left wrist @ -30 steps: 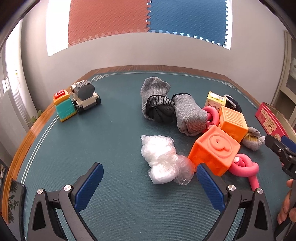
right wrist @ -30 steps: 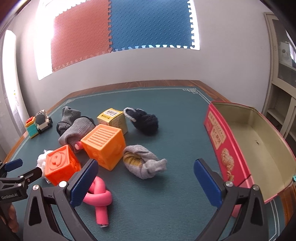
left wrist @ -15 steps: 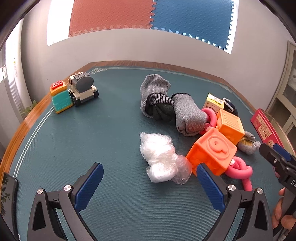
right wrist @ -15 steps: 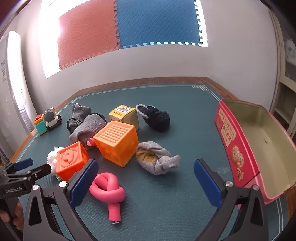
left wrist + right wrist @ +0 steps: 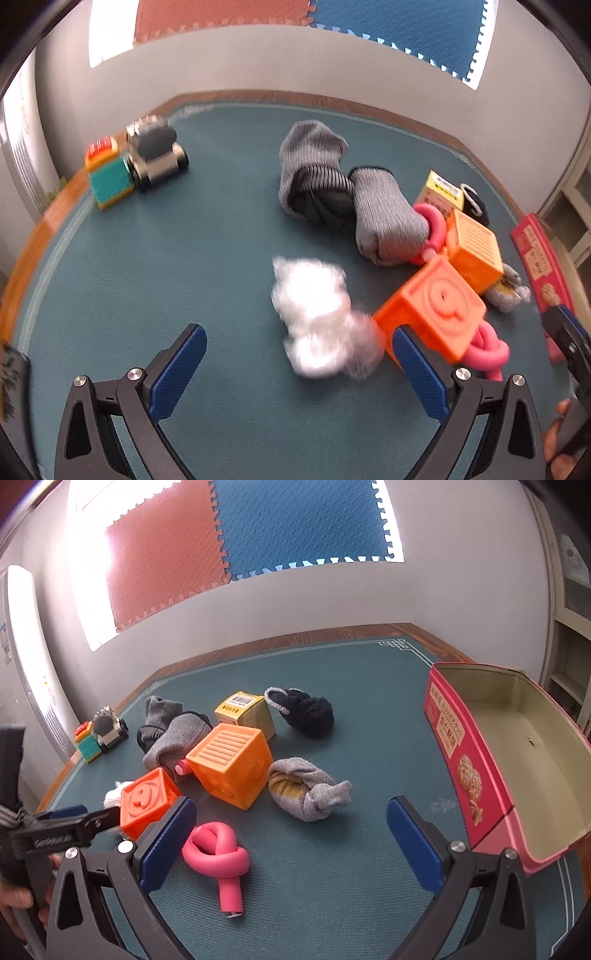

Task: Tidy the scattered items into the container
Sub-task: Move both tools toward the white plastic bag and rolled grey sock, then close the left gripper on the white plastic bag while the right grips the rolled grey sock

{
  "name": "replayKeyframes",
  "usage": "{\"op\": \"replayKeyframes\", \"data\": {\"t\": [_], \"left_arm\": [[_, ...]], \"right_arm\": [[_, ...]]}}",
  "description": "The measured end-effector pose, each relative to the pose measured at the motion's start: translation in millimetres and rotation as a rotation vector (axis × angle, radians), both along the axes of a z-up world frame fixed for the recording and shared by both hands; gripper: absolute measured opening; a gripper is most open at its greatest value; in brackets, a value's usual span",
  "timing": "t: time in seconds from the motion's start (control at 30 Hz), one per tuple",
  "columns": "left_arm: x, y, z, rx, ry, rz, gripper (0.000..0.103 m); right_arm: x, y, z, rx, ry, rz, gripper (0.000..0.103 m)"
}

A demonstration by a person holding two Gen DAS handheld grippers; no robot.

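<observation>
My left gripper [image 5: 299,365] is open and empty, just short of a crumpled clear plastic bag [image 5: 317,317]. My right gripper [image 5: 291,834] is open and empty above the mat, with a knotted grey sock [image 5: 306,790] just ahead and a pink knotted foam tube [image 5: 218,860] by its left finger. Two orange cubes [image 5: 231,762] [image 5: 147,801], a yellow box [image 5: 245,710], a dark sock [image 5: 306,712] and grey socks [image 5: 170,731] lie scattered. The open pink tin [image 5: 476,775] stands at the right, empty.
A toy truck [image 5: 155,155] and a teal and red block [image 5: 107,173] sit at the far left of the green mat [image 5: 184,258], near its wooden edge. The left gripper shows in the right wrist view [image 5: 66,827].
Both grippers have moved forward and lower toward the items. The plastic bag and the grey sock now sit closer to the fingers. Both stay open.
</observation>
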State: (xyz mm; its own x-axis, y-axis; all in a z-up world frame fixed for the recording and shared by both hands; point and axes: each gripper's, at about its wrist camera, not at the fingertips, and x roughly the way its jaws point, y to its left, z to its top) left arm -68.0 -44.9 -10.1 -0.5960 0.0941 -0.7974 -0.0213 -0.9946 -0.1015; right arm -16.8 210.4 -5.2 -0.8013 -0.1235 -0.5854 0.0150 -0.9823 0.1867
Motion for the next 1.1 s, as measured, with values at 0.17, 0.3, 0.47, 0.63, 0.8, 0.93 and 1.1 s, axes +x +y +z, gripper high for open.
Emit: {"op": "replayKeyframes", "data": {"t": [0.17,0.3,0.47,0.63,0.8,0.93,1.1], "left_arm": [[-14,3,-12,-0.036,-0.013,0.044,0.102],[-15,-2,-17,0.002,-0.004,0.060,0.102],[-11,-3,-16,0.000,0.018,0.052,0.102],[-9,-3,-15,-0.005,0.025,0.043,0.102],[-6,-4,-14,0.001,0.031,0.038,0.102],[-6,-3,-14,0.010,0.038,0.029,0.097],[-4,-2,-15,0.015,0.033,0.013,0.072]], "right_arm": [[0,-2,0,0.006,-0.002,0.006,0.103],[0,-4,-1,0.011,-0.003,0.010,0.103],[-1,-5,-2,0.020,-0.010,0.012,0.103],[-3,-6,-4,0.031,-0.020,0.008,0.103],[-4,-7,-6,0.037,-0.028,0.011,0.103],[-3,-8,-6,0.040,-0.024,0.014,0.103],[-1,-10,-5,0.044,-0.017,0.020,0.103]]}}
